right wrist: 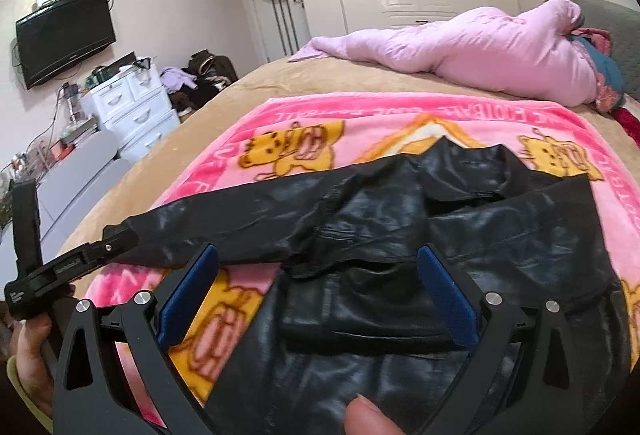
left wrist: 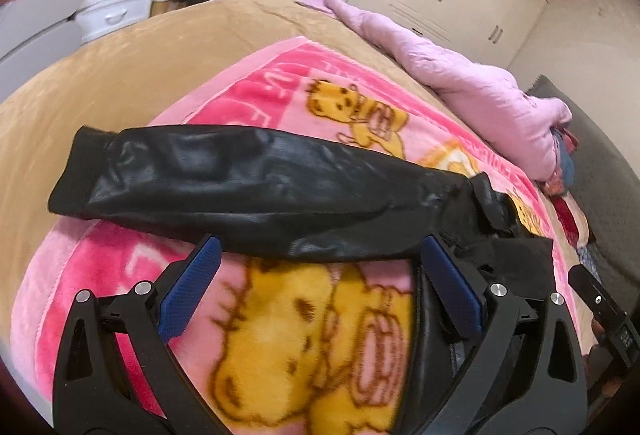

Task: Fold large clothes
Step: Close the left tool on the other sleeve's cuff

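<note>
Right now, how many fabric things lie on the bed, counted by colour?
Black: 1, the jacket
Pink with yellow cartoons: 1, the blanket
Pale pink: 1, the quilt
Total: 3, not counting the half-hidden pile behind the quilt.

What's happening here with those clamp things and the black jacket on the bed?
A person is holding a two-finger gripper in each hand, about to fold a black leather jacket. It lies spread on a pink cartoon blanket on the bed, one sleeve stretched out sideways. The left gripper and right gripper both hover open over the jacket, gripping nothing. No fold looks made yet.
</note>
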Tool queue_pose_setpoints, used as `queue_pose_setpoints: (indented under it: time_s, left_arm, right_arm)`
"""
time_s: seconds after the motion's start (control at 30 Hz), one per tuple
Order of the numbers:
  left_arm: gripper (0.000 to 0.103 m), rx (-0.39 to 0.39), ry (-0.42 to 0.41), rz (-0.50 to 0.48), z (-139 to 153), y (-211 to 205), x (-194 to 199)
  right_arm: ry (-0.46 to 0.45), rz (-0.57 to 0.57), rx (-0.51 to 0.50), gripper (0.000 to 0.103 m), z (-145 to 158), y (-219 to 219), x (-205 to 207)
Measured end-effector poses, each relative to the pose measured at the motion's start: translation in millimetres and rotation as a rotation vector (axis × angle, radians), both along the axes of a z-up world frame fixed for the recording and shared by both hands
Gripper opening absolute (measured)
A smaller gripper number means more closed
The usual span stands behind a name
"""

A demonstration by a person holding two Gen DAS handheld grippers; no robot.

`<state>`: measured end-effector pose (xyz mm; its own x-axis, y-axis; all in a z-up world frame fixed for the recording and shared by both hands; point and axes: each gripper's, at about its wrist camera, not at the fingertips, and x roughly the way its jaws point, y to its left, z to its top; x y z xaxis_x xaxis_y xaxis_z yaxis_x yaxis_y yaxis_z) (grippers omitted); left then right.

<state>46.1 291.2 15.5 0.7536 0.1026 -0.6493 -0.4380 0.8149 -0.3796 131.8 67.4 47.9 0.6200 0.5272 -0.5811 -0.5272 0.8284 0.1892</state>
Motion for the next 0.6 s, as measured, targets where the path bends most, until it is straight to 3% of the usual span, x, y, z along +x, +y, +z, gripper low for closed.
queue_pose_setpoints:
  time_s: [0.3, 0.6]
  left_arm:
    - [0.094, -0.105, 0.018, 0.148, -22, 50, -17]
    - [0.094, -0.284, 0.024, 0.329, -63, 93, -27]
  right_arm:
    - [0.050, 0.071, -0.043, 0.099, -16, 53, 6]
    - [0.075, 0.118, -0.074, 0.099, -34, 77, 1]
